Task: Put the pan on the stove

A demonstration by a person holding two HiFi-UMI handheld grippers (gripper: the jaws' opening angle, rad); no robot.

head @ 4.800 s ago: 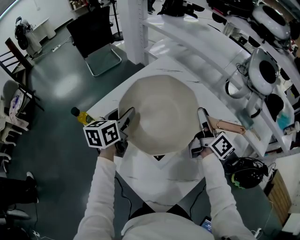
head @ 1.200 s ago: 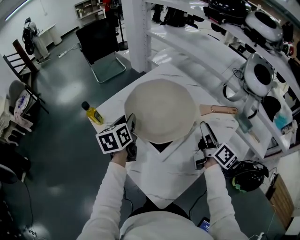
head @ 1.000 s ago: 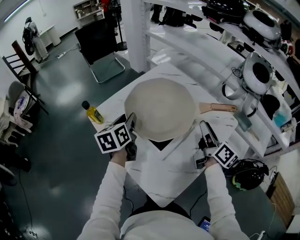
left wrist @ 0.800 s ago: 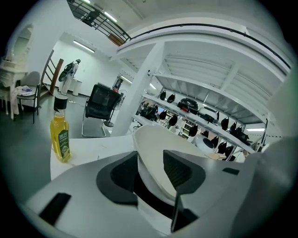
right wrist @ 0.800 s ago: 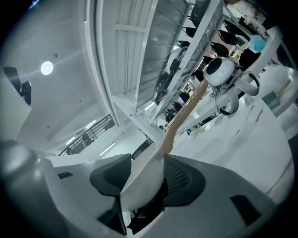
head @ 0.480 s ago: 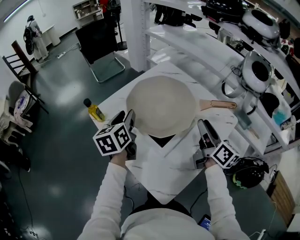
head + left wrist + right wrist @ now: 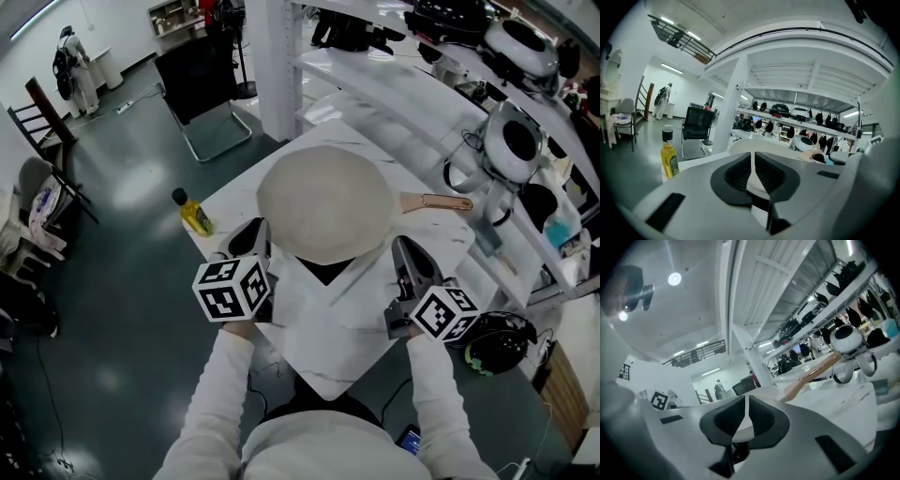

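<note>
And here we are at the white table point(image 7: 339, 330), seen corner-on: the cream pan point(image 7: 325, 199) sits toward the far corner, its wooden handle point(image 7: 436, 201) pointing out to the right edge, and a black wedge of the stove point(image 7: 323, 272) peeks from under its near rim. The left gripper point(image 7: 253, 231) hovers by the near-left edge, just short of the pan and not touching it. Its jaws are closing, down to a narrow slit with nothing between the pads (only the pan's pale side shows beyond that slit). Over on the near-right edge the right gripper point(image 7: 406, 249) is likewise clear of the pan, jaws closing too, a thin gap left and nothing in it. A yellow oil bottle point(image 7: 194, 214) with a dark cap stands upright at the table's left corner, well apart from both grippers
</note>
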